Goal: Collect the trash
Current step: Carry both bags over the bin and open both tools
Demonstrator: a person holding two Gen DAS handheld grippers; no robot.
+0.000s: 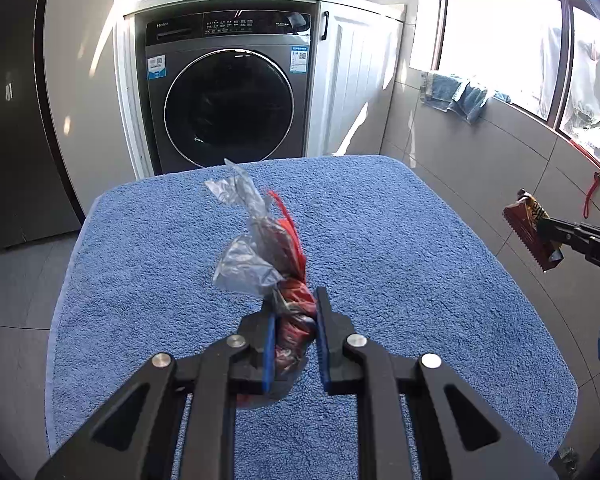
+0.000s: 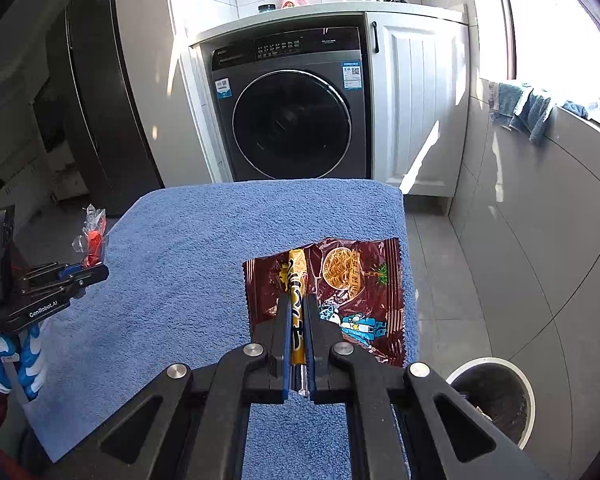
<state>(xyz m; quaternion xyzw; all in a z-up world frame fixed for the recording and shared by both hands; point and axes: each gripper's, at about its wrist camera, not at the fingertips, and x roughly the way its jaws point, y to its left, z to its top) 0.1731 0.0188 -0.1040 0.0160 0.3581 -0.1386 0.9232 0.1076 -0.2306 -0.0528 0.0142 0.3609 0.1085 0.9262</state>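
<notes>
Pinching a crumpled clear plastic wrapper (image 1: 268, 264) with red print between its blue pads (image 1: 269, 344), the left gripper (image 1: 294, 308) is narrowed to the width of the twisted bundle, jaws pressing it from both sides. The wrapper's loose end rises beyond the fingertips, above the blue towel (image 1: 400, 260) that covers the table top. In the right wrist view the same gripper (image 2: 90, 270) shows at the far left edge of the towel (image 2: 180, 260), with the clear wrapper (image 2: 92, 240) sticking up from its tips.

The right gripper (image 2: 297, 300) is nearly closed, its jaws clamped on a folded yellow-and-black edge of a dark red instant noodle packet (image 2: 352, 288); the rest of the packet spreads flat to the right of the fingers, over the towel's right edge. From the left wrist view, the right gripper (image 1: 548, 232) appears at the right, off the towel's side, with the noodle packet (image 1: 530, 232) held at its tips.

A white-rimmed trash bin (image 2: 496, 396) stands on the floor just right of the table. A grey front-loading washing machine (image 1: 228, 96) sits behind the table under a white counter.
</notes>
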